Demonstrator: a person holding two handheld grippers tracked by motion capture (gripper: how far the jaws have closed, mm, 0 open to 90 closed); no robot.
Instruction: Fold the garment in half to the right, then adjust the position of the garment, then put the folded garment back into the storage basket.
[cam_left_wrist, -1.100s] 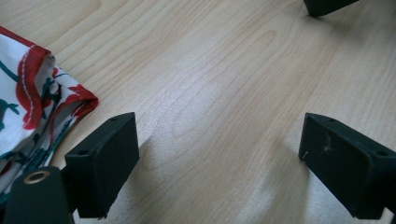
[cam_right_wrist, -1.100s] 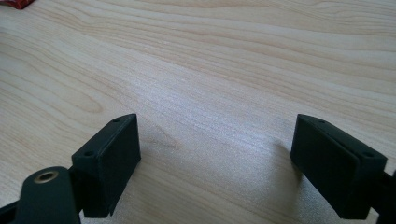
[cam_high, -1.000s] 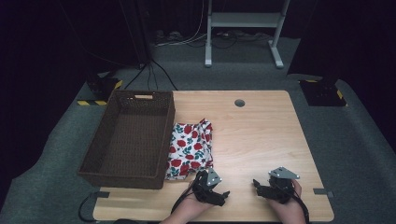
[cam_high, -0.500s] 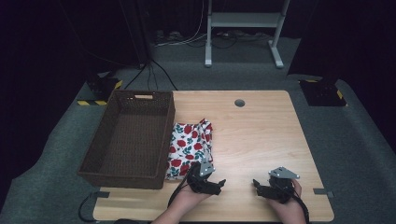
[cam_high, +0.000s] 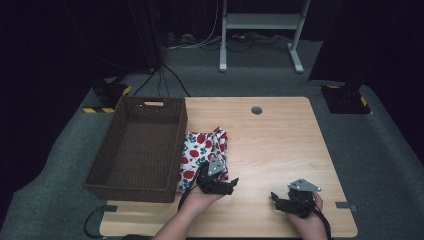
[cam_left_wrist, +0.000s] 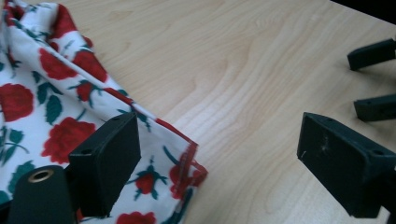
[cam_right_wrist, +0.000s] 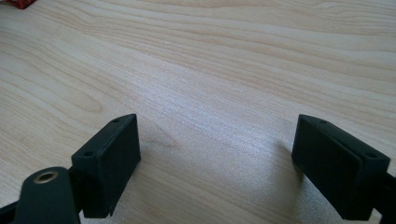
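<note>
A white cloth with red roses (cam_high: 202, 152) lies crumpled on the wooden table (cam_high: 280, 140), right beside the basket. My left gripper (cam_high: 230, 186) hovers at the cloth's near right corner, jaws wide open and pointing right. In the left gripper view that hemmed corner (cam_left_wrist: 187, 165) lies under the gap of the left gripper (cam_left_wrist: 219, 140), with one jaw over the fabric and the other over bare wood. My right gripper (cam_high: 276, 198) rests near the table's front edge. It stands open over bare wood (cam_right_wrist: 217, 140), nothing between its jaws.
A dark brown woven basket (cam_high: 135, 180) stands empty along the table's left side, touching the cloth. A round cable hole (cam_high: 256, 110) sits near the far edge. The right gripper's two jaws (cam_left_wrist: 373, 53) show at the upper right of the left gripper view.
My left gripper has moved away from the front edge and slightly left, rising over the cloth's near corner. The right gripper has stayed put.
</note>
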